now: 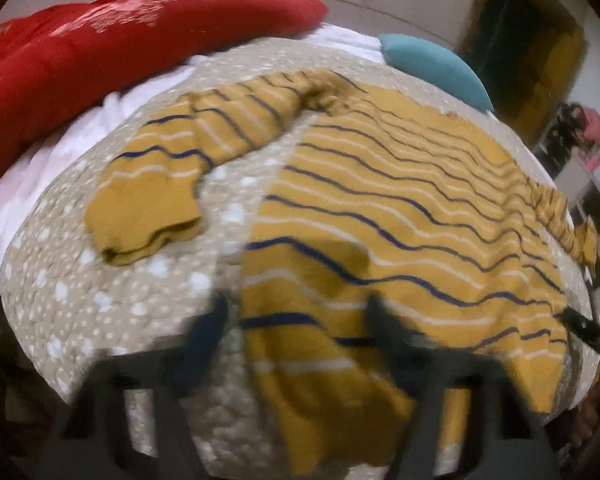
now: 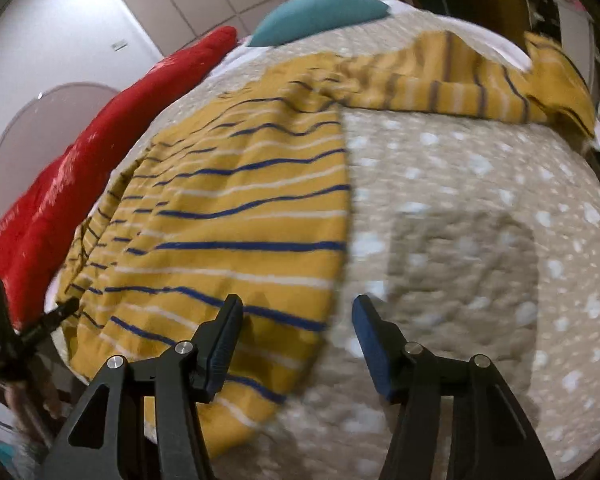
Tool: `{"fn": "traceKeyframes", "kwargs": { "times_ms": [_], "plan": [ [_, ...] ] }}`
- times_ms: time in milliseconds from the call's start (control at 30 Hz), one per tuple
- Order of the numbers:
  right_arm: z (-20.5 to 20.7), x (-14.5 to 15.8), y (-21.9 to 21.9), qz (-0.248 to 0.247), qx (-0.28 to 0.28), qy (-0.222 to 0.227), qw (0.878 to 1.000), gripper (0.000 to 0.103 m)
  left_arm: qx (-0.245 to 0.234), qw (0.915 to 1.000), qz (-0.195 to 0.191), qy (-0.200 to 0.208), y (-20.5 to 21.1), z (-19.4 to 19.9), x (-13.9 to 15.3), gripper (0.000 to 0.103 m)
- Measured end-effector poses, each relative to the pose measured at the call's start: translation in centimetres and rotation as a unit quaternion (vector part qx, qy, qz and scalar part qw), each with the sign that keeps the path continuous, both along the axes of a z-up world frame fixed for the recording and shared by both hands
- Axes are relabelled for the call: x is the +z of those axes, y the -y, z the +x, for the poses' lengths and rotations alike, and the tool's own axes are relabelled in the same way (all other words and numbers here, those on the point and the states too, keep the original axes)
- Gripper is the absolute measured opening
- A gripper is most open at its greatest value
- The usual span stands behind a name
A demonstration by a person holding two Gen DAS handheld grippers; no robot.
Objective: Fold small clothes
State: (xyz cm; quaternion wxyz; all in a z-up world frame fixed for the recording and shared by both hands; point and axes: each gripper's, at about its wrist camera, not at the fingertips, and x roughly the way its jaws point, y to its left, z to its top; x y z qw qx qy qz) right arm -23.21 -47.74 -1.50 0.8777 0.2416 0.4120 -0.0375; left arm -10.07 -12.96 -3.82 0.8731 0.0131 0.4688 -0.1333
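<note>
Left gripper (image 1: 296,316): open, blurred, straddling shirt hem.
Right gripper (image 2: 298,316): open, over shirt's right edge.
Shirt (image 1: 380,208): mustard striped, spread flat on dotted quilt (image 2: 480,200).
Writing: no readable text.

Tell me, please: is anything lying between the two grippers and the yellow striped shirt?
Nothing visible is in the way. The yellow striped shirt lies spread on the dotted quilt. The left gripper and right gripper are both open, right over its hem corners. The red pillow and teal pillow lie beyond the shirt.
</note>
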Motion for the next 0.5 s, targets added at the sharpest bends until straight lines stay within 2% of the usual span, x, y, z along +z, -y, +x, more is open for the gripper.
{"fn": "traceKeyframes", "kwargs": {
  "times_ms": [33, 67, 167, 233, 367, 500],
  "plan": [
    [0.9, -0.3, 0.2, 0.000, 0.004, 0.005, 1.000, 0.031, -0.003, 0.9999, 0.006, -0.010, 0.4, 0.0, -0.1, 0.008],
    [1.3, -0.4, 0.2, 0.004, 0.009, 0.004, 1.000, 0.012, 0.000, 0.9999, 0.000, -0.014, 0.6, -0.1, 0.0, 0.008],
    [1.7, -0.4, 1.7, 0.055, -0.001, 0.007, 0.998, 0.009, 0.001, 0.9998, -0.008, -0.015, 0.1, -1.2, 0.7, 0.008],
    [-0.2, -0.1, 2.4, 0.079, -0.011, 0.013, 0.997, 0.009, -0.001, 0.9997, -0.018, -0.016, -0.9, -2.3, 1.4, 0.008],
    [-3.5, -0.3, 2.0, 0.081, -0.015, 0.007, 0.997, 0.005, 0.002, 0.9994, -0.025, -0.023, -2.6, -4.3, 1.3, 0.007],
    [-5.3, -0.1, 2.6, 0.082, -0.020, 0.019, 0.996, 0.007, -0.004, 0.9982, -0.059, -0.015, -4.1, -5.4, 1.8, 0.008]
  ]
}}
